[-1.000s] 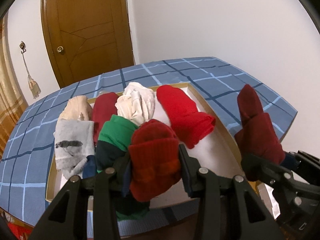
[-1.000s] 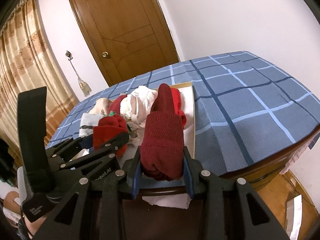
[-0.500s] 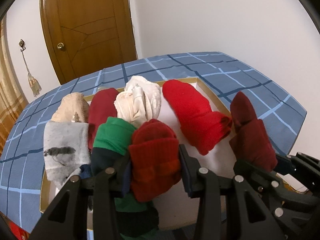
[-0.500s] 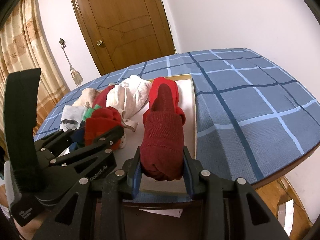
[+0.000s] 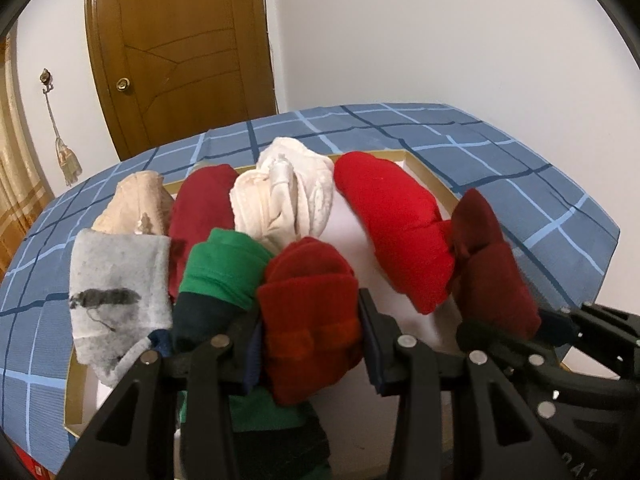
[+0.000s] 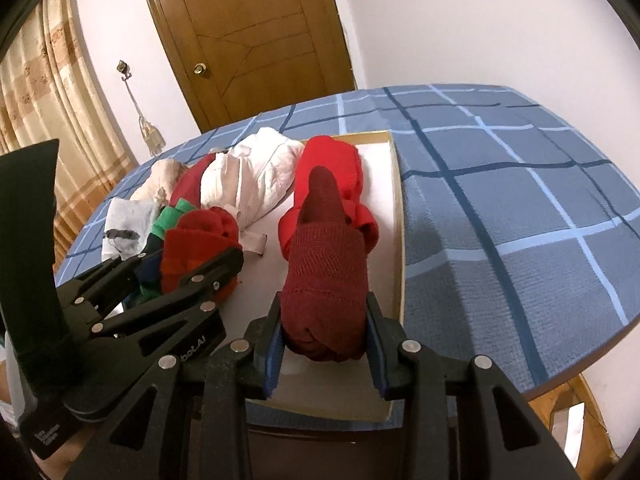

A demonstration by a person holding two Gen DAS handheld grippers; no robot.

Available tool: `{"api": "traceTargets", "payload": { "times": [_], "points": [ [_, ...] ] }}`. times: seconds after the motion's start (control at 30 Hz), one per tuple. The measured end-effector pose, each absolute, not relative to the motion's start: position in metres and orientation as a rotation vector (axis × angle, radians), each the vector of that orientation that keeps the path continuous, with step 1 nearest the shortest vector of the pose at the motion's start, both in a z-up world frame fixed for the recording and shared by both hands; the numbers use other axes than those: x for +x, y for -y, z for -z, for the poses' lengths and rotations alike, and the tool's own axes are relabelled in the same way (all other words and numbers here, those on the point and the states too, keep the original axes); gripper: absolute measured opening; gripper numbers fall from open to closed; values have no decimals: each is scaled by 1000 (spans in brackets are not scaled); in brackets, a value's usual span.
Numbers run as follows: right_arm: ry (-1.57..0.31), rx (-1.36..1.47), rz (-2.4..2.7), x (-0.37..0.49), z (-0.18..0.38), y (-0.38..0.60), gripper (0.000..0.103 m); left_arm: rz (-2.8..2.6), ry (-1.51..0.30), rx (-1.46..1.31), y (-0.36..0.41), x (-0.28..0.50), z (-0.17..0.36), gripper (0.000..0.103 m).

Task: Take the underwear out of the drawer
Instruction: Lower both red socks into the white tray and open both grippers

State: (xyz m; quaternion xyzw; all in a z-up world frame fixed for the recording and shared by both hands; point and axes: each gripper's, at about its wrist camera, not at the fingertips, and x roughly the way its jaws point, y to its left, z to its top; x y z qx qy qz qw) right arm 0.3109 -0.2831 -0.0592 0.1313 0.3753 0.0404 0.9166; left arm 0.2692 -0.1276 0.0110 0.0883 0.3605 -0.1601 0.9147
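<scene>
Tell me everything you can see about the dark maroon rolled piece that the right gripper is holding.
The dark maroon roll is a ribbed, knit-looking fabric bundle, rolled thick at the near end and tapering to a rounded tip that points away from the camera. The right gripper is shut on its thick end, a pad pressed on each side. It hangs over the tray's right side, beside the bright red roll; whether they touch is unclear. In the left wrist view it appears at far right.

Black jaws, silver screws, seemingly blue pads (image 6: 272, 350)

Blue checked bedcover (image 6: 500, 216); shallow box (image 6: 398, 216) on it.
</scene>
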Motion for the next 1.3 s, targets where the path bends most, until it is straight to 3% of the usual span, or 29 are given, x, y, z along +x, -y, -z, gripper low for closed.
{"api": "traceTargets", "payload": {
  "times": [0.27, 0.57, 0.67, 0.77, 0.83, 0.97, 1.3],
  "points": [
    [-793, 227, -109, 315, 62, 280, 40, 334, -744, 175, 126, 268, -12, 41],
    [-808, 200, -188, 313, 61, 279, 42, 332, -745, 152, 119, 261, -18, 48],
    [-812, 223, -227, 311, 60, 280, 42, 321, -739, 139, 114, 256, -24, 59],
    [-790, 232, -258, 304, 53, 280, 43, 304, -715, 115, 107, 249, -33, 79],
    [-766, 250, -280, 297, 47, 281, 45, 240, -656, 119, 102, 241, -42, 103],
    [-712, 305, -305, 283, 38, 284, 54, 199, -560, 159, 99, 226, -59, 103],
    [-665, 358, -295, 252, 32, 279, 54, 217, -556, 165, 94, 199, -64, 103]
  ]
}}
